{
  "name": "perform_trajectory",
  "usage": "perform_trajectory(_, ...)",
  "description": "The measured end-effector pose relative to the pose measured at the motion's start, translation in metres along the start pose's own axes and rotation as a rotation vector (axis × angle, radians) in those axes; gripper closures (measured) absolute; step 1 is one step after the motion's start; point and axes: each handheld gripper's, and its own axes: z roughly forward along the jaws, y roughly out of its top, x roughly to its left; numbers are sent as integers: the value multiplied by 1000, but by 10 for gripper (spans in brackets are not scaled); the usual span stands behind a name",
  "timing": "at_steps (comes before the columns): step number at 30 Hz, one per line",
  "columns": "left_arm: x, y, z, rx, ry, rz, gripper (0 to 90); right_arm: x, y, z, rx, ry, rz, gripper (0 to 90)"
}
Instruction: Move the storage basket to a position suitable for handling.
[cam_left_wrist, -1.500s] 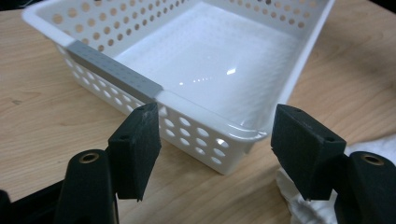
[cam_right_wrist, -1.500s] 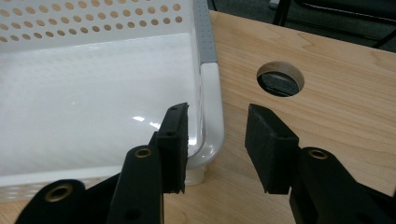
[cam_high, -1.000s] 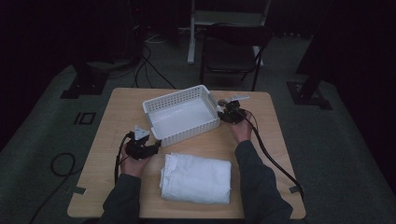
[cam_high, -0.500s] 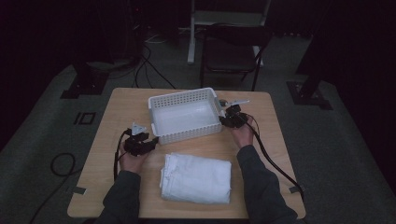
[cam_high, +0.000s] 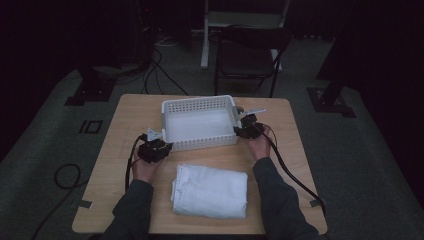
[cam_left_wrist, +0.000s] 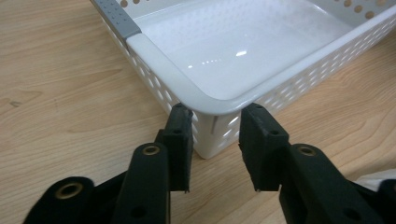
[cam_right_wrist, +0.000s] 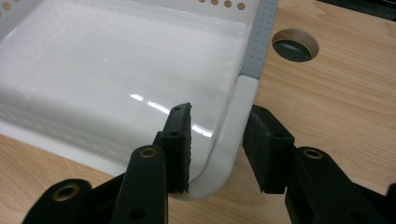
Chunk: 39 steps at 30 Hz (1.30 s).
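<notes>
Basket (cam_high: 199, 122) swung square to the bench (cam_high: 125, 125) edge since the earlier frames; left hand-held gripper (cam_left_wrist: 215, 140) jaws just closed onto its near-left corner. Right hand-held gripper (cam_right_wrist: 219, 140) clamps the near-right corner rim. Folded towel (cam_high: 210, 190) lies just in front of the basket. Both corners gripped: ready to lift or shift.

I see the white perforated basket (cam_high: 199, 125) sitting upright and empty on the far half of the table. Its glossy floor is bare, with grey grip strips on its end rims.
</notes>
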Motion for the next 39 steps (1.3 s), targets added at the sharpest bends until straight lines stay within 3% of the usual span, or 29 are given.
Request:
perform_trajectory(10, 1, 1, 1, -11, -6, -1, 696, 1, -14, -13, -15, 15, 22, 609)
perform_trajectory(19, -7, 3, 2, -7, -17, 15, 701, -2, -26, -25, -17, 11, 44, 602)
perform_trajectory(39, -15, 2, 1, -2, -19, 19, 702, -1, -36, -35, -25, -4, 57, 585)
